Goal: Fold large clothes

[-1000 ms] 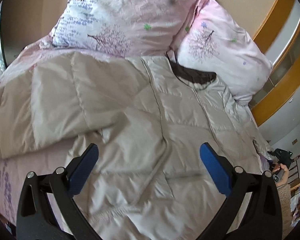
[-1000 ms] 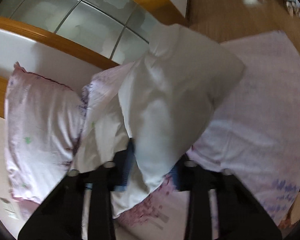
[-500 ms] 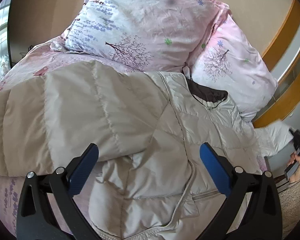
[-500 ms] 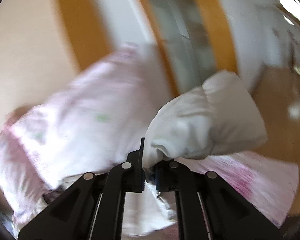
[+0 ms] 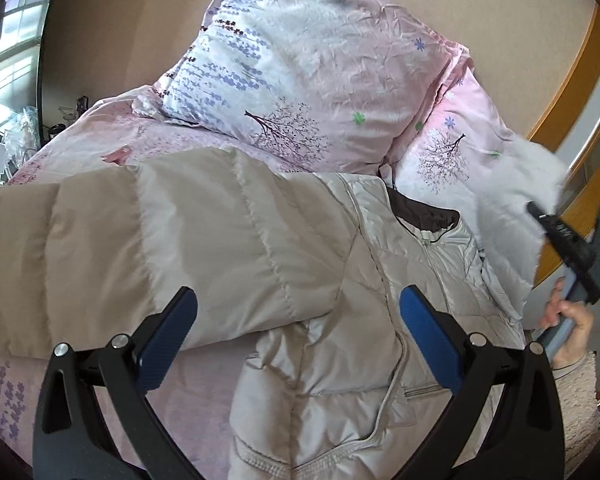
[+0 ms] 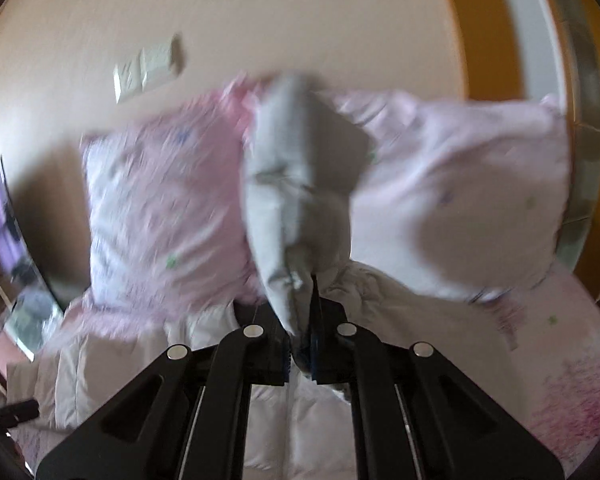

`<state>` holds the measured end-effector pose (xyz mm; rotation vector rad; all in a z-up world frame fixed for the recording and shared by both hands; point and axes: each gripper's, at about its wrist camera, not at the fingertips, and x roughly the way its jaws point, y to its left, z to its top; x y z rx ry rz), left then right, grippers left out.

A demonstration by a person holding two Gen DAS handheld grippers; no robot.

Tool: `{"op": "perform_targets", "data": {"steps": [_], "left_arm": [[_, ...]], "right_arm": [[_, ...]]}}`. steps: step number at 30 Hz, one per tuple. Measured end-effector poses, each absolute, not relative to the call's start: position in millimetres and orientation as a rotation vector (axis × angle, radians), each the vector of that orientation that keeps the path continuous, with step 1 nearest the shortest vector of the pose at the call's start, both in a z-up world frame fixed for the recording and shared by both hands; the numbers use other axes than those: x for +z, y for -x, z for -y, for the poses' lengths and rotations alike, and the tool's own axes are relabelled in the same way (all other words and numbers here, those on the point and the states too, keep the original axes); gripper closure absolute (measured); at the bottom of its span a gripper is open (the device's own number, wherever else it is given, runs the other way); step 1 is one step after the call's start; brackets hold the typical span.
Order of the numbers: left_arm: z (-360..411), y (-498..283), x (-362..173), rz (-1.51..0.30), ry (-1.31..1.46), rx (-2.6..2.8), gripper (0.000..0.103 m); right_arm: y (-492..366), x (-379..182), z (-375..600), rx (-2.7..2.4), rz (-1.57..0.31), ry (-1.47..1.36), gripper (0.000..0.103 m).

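A beige quilted puffer jacket [image 5: 332,320] lies front-up on the bed, brown collar lining [image 5: 420,212] toward the pillows. Its one sleeve [image 5: 120,248] stretches out to the left. My left gripper [image 5: 296,328] is open and empty, hovering over the jacket's body. My right gripper [image 6: 302,344] is shut on the jacket's other sleeve [image 6: 300,184], holding it up in the air above the jacket [image 6: 228,412]. In the left wrist view that raised sleeve [image 5: 516,216] and the right gripper [image 5: 568,248] show at the right edge.
Two pink floral pillows [image 5: 312,80] [image 5: 460,148] lean on the beige wall at the bed's head. The pink floral sheet [image 5: 80,136] covers the bed. A wooden frame [image 5: 568,80] stands to the right. A cluttered side area [image 5: 16,132] is at far left.
My right gripper has swung the held sleeve up and round from the bed's side toward the pillows and over the jacket. The left gripper has drawn back, still open.
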<state>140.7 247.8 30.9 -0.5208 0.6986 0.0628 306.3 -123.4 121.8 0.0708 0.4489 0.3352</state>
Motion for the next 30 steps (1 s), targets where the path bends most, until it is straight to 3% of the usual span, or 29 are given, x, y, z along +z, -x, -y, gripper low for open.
{"op": "perform_targets", "data": {"steps": [10,22,25,28,30], "left_arm": [[-268.2,-122.6,28.7,-0.652,0.549,0.055,0.002],[-296.5,-86.5,13.1,-0.645,0.634,0.09,0.002],[-297.6,-80.8,11.8,-0.648,0.624,0.104,0.002],[-299.6,-75.6,11.1,-0.647,0.624,0.124,0.002],[-303.8,-70.6,9.3,-0.649,0.64,0.143,0.002]], "right_arm": [[-311.9,38.7,43.9,0.403,-0.698,0.154,0.096],[-307.1,-5.8,8.9,0.386,-0.956,0.384,0.083],[-294.7,-8.1,-0.7,0.384,-0.95,0.478,0.07],[-287.3,-5.6,-5.3,0.417,-0.945,0.487,0.046],[-279.7,3.8,-5.7,0.479,-0.929,0.434,0.045]]}}
